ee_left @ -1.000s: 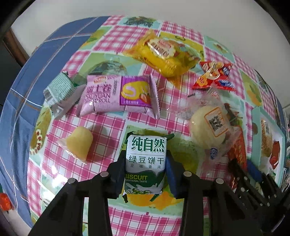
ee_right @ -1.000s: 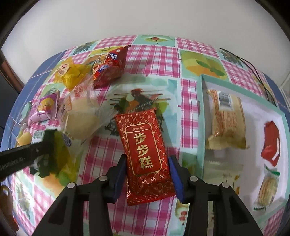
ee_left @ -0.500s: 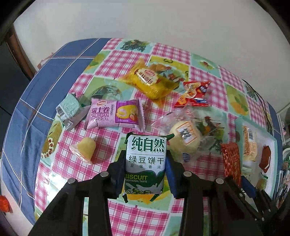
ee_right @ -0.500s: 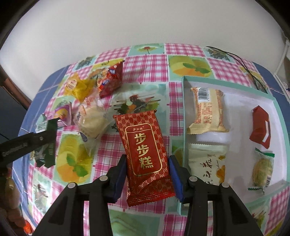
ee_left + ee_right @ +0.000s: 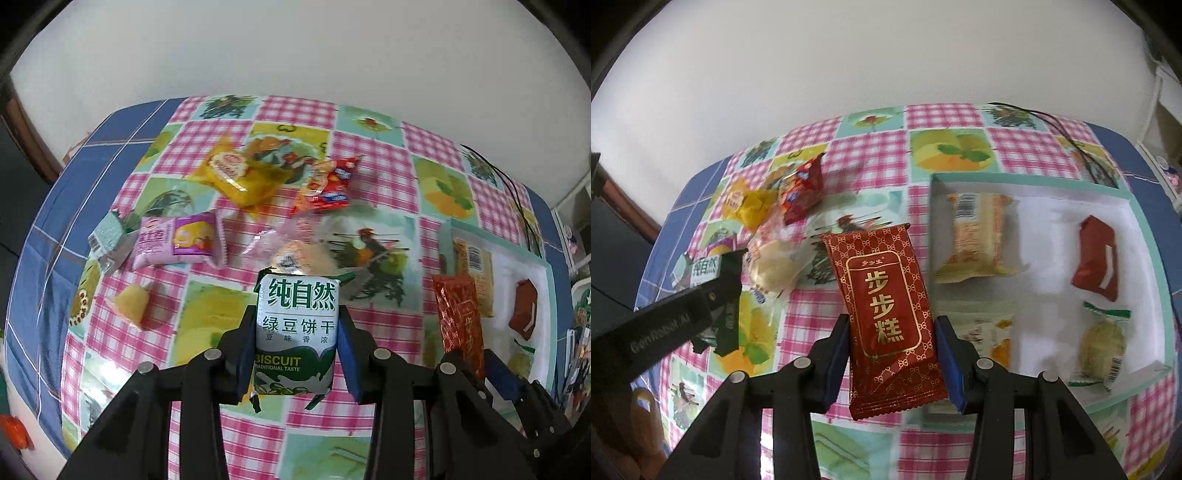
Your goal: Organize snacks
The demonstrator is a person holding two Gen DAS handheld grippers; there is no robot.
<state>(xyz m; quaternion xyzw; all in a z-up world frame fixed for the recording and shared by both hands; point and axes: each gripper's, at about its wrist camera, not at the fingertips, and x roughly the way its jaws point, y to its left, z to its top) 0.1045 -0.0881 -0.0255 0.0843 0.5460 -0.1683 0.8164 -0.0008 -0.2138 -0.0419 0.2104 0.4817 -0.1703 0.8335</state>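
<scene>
We held 2 snacks above the worktop [image 5: 369, 173], 1 in each gripper. Our left gripper [image 5: 297, 356] had its jaws closed against the sides of a green-and-white biscuit packet [image 5: 297, 325], which stood upright between them, clear of the checked cloth. Our right gripper [image 5: 894, 356] had its jaws pressed on the lower half of a red-and-gold cake packet [image 5: 884, 310], its top leaning toward 11 o'clock.

In the right wrist view, the white tray [image 5: 1141, 229] with its teal rim lay at 3 o'clock of the red packet. It held 5 snacks: a tan wafer packet [image 5: 977, 236] at the tray's 10 o'clock, a small red packet [image 5: 1095, 258] at 2 o'clock, a clear-wrapped pastry with green ends [image 5: 1102, 345] at 4 o'clock, and a pale packet [image 5: 982, 328] at 8 o'clock, partly hidden behind the right gripper.

In the left wrist view, loose snacks lay on the cloth beyond the biscuit packet: a yellow packet [image 5: 240, 177] at 11 o'clock, a red chip bag [image 5: 328, 184] at 12 o'clock, a clear-wrapped bun [image 5: 291, 254] just behind the biscuit packet, a pink-and-purple roll packet [image 5: 177, 242] and a pale green packet [image 5: 107, 236] at 10 o'clock, and a yellow jelly cup [image 5: 131, 306] at 9 o'clock.
</scene>
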